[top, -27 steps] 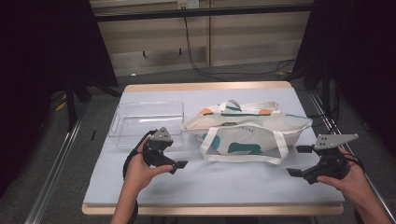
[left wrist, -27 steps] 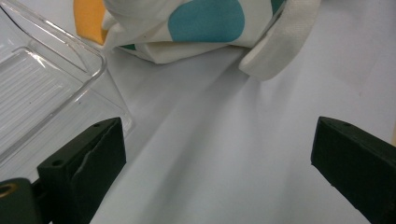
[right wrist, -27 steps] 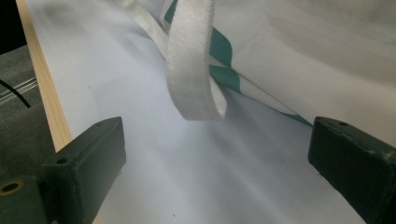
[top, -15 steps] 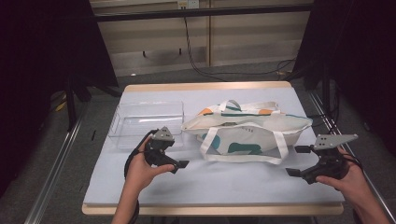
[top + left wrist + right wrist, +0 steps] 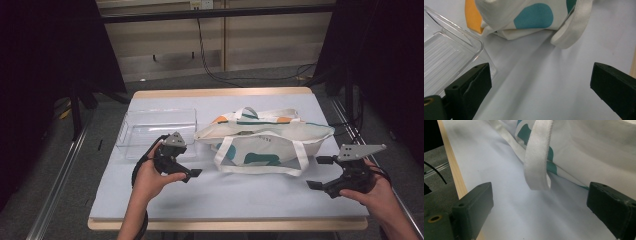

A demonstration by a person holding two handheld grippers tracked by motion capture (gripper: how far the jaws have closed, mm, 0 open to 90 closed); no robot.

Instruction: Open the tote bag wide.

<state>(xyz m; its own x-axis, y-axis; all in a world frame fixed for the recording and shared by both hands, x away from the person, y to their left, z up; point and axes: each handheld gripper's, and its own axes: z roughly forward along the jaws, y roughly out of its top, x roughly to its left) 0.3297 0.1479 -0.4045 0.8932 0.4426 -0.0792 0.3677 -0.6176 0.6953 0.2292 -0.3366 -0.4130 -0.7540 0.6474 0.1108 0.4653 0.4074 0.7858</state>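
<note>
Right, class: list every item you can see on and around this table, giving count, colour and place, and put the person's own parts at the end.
Tote bag: one, cream with teal and orange patches and white straps, lying on its side at the middle of the table.
Plastic tray: one, clear, left of the bag, apart from it.
Table: one, pale blue cover with a wooden edge.
Cables: several, black, on the floor beyond the table.
Left gripper: one, black, jaws open, near the tray's front, pointing toward the bag.
Right gripper: one, black, jaws open, right of the bag, near its strap.
Hands: two, at the near edge.
</note>
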